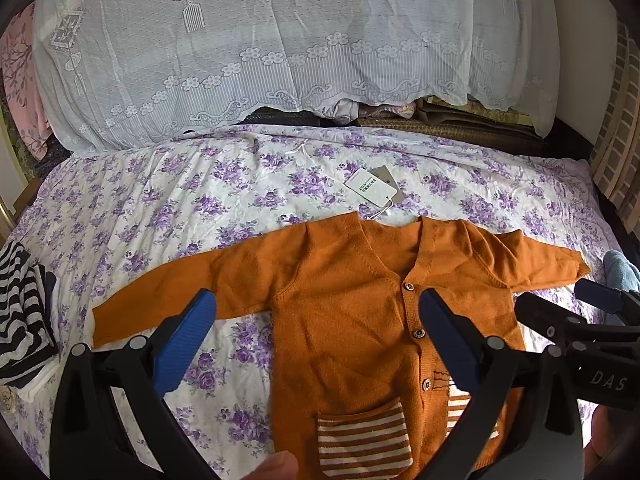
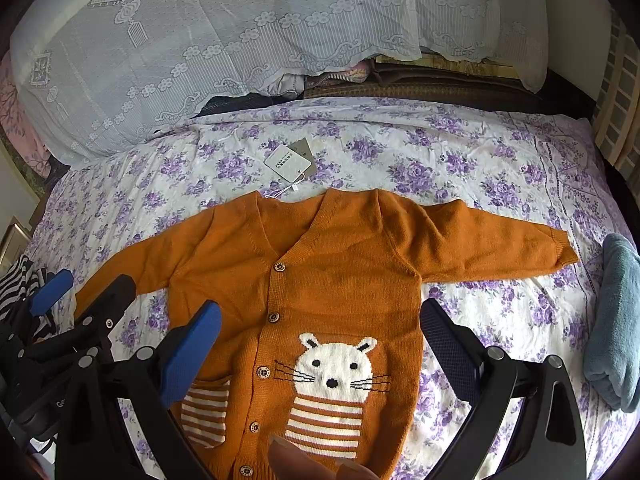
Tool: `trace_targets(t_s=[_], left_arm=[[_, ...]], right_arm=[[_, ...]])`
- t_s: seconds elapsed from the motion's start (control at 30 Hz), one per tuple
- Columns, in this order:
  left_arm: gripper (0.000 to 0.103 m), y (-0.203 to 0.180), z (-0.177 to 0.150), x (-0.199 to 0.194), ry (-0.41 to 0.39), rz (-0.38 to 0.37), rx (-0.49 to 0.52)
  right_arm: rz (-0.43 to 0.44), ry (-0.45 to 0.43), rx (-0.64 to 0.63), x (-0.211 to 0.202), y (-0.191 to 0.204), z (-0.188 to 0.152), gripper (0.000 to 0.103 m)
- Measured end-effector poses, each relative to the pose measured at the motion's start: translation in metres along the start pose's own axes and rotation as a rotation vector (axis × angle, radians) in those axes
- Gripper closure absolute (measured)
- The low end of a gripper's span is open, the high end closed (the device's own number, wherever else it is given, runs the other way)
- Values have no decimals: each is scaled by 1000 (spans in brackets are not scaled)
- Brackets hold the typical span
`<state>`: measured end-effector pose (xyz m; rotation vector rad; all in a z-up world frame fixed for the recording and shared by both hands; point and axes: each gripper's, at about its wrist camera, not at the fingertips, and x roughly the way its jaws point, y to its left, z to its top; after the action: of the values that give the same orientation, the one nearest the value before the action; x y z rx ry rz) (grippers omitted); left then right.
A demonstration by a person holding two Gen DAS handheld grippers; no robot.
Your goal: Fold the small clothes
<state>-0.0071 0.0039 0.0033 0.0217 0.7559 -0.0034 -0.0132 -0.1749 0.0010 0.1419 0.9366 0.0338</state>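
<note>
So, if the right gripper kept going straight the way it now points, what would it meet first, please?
Most likely the orange cardigan: the right gripper, open and empty, is aimed at its buttoned chest just above the knitted mouse face. Nothing shows in between, though the height above the floral bedsheet is unclear.

Cardigan (image 2: pixel 320 264) lies on the bedsheet (image 2: pixel 480 160), tag (image 2: pixel 287 163) behind it.

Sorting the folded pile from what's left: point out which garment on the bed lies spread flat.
The orange cardigan, sleeves out and buttoned front up. The striped garment and blue garment sit bunched at the bed's edges.
</note>
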Motion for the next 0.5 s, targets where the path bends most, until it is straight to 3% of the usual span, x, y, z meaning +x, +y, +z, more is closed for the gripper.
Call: trace_targets(t_s=[0.5], left_arm=[[4, -1, 0, 0, 0, 1, 2]], right_arm=[[-1, -2, 0, 0, 0, 0, 3]])
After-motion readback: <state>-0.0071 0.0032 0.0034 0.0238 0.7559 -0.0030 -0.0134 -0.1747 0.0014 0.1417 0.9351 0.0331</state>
